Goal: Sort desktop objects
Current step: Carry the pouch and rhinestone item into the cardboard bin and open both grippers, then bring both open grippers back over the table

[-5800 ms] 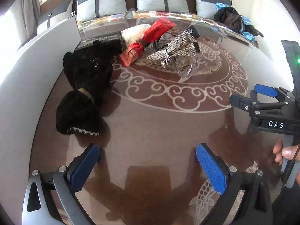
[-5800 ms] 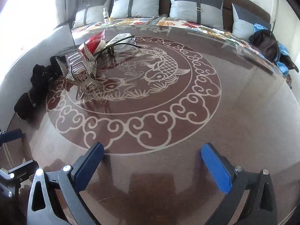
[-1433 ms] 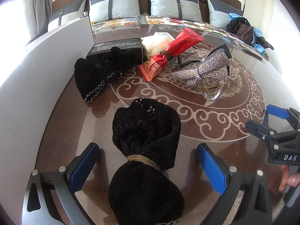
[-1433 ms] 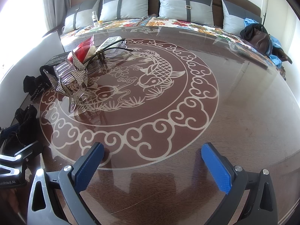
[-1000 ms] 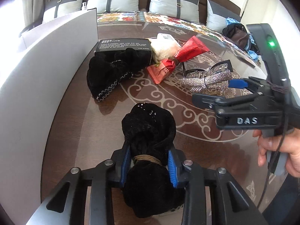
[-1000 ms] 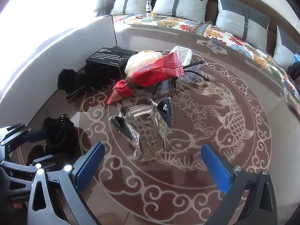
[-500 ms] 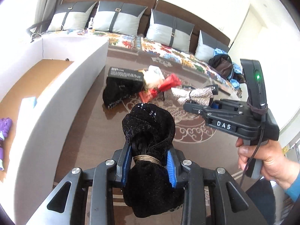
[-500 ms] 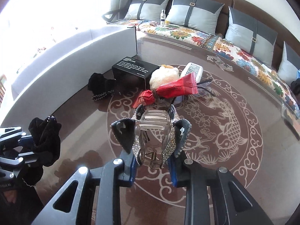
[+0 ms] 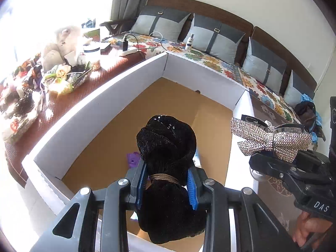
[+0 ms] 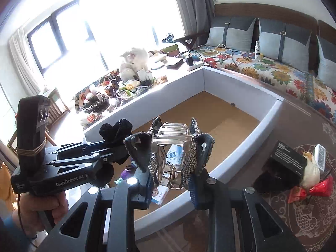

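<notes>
Two grips at once: my left gripper (image 9: 166,178) is clamped tight on a black velvet bow (image 9: 168,147), blue pads (image 9: 190,183) pressing its waist where a tan cord is wound round; my right gripper (image 10: 171,183) is closed on a rhinestone bow hair claw (image 10: 174,145), its clear plastic teeth standing upright between the jaws. Both are held in the air over the white-walled cardboard box (image 9: 100,103), which sits at the edge of the brown patterned table (image 10: 315,220). From the left wrist view the velvet bow hangs above the brown box floor, with a small purple item (image 9: 132,159) lying on the floor just behind it. The hair claw (image 9: 271,140) shows to the right, above the box's near wall, in the other gripper (image 9: 273,161). From the right wrist view, white and blue printed packets (image 10: 174,155) lie in the box under the claw; my left hand (image 10: 40,208) grips its handle at lower left, velvet bow (image 10: 115,132) at its tip. On the table: a black box with white print (image 10: 289,157), a second black velvet piece (image 10: 273,178) below it, a cream pouch (image 10: 311,172), a red wrapper (image 10: 319,189) and a white remote (image 10: 320,157), all bunched together. Beyond the box, a floral-covered sofa (image 10: 273,71) with grey cushions. A pale cat (image 10: 132,63) sits by the window.
</notes>
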Motion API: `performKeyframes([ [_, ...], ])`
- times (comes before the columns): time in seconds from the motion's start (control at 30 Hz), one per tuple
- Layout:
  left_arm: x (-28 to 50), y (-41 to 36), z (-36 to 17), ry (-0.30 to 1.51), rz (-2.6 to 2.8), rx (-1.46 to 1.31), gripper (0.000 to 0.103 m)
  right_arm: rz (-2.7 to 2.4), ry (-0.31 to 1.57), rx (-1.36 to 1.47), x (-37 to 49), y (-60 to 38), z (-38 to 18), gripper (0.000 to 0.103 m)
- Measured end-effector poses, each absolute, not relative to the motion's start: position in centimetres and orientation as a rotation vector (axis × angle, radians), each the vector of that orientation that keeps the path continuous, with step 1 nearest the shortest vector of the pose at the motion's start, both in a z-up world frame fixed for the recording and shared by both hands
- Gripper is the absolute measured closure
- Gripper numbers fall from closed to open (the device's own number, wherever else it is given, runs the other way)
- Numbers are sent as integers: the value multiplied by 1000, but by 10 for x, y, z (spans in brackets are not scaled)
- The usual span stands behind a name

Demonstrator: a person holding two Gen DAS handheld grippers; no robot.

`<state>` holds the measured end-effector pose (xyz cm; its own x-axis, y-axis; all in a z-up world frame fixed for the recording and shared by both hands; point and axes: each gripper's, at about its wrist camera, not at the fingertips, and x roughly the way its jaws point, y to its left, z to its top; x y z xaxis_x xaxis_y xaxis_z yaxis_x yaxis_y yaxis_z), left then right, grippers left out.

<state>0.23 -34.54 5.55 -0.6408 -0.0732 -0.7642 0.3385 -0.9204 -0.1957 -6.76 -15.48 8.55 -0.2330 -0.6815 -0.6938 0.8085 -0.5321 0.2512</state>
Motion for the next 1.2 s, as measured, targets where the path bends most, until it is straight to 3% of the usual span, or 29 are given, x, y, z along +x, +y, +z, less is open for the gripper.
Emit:
performKeyframes([
  [0.07, 2, -358, 42, 473, -2568, 1238, 69, -1857, 250, 1003, -56, -183, 69, 75],
  [0.13, 1, -365, 31, 465, -2518, 1280, 61, -1818, 304, 1043, -46, -201, 50, 74],
  [0.2, 5, -368, 23, 477, -2478, 1289, 39, -1802, 338, 1099, -43, -211, 33, 57],
  [0.23, 9, -369, 23, 494, -2477, 1268, 36, -1790, 316, 1118, -44, -210, 30, 33],
  [0.27, 17, -370, 25, 530, -2491, 1229, 33, -1782, 278, 1122, -45, -206, 30, 20],
  [0.43, 26, -341, 43, 537, -2557, 1149, 33, -1862, 189, 1046, -52, -157, 53, 19],
  [0.5, 25, -315, 56, 499, -2633, 1125, 33, -1947, 164, 981, -53, -121, 65, 14],
  [0.57, 22, -281, 70, 452, -2731, 1120, 33, -2071, 155, 926, -57, -78, 67, 1],
  [0.67, 18, -217, 86, 394, -2898, 1150, 32, -2255, 184, 919, -68, -5, 50, 0],
  [0.73, 14, -171, 88, 350, -2993, 1193, 23, -2361, 258, 987, -78, 42, 25, 0],
  [0.8, 10, -127, 79, 332, -3045, 1250, 9, -2434, 339, 1097, -86, 86, -4, 0],
  [0.97, -14, -49, 7, 225, -2995, 1483, 9, -2528, 338, 1303, -89, 173, -54, 0],
  [1.2, -48, -32, -48, 66, -2853, 1597, 9, -2534, 251, 1317, -89, 200, -69, 0],
])
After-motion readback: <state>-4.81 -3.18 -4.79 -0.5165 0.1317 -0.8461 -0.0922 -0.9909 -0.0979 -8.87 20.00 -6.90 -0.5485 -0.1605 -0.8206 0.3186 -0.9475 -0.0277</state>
